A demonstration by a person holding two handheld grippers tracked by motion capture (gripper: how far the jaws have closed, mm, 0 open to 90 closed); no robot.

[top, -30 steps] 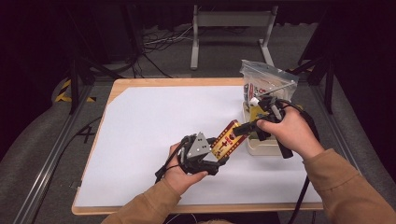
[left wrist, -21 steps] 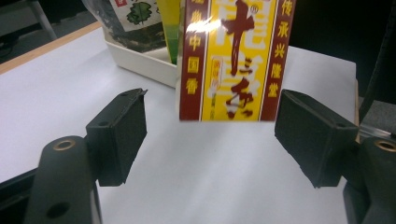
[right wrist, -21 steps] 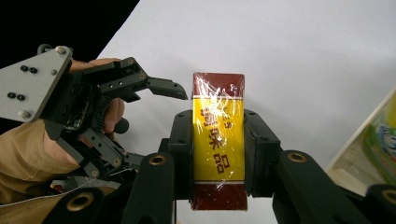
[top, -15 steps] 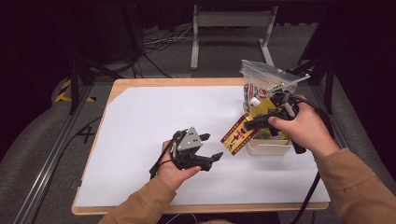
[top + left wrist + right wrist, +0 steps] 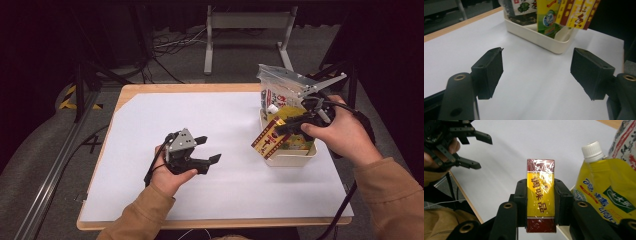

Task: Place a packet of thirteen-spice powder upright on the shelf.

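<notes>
Right hand-held gripper [image 5: 540, 195]: clamps the yellow-and-red box [image 5: 540, 202] above the cream tray's [image 5: 290, 159] near edge; box base cropped.
Left hand-held gripper [image 5: 537, 72]: jaws apart, nothing between, over the tabletop [image 5: 150, 200].
Pouch [image 5: 604, 195]: label partly cut off.

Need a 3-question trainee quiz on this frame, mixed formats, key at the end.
1. True or false: the right gripper is shut on the yellow and red box.
2. The left gripper holds: A) a pouch, B) nothing, C) a bottle cap.
3. Fill in: the yellow pouch with the white cap stands in the cream ____.

Key: 1 true; 2 B, its jaws stand open over the white table; 3 tray.
</notes>
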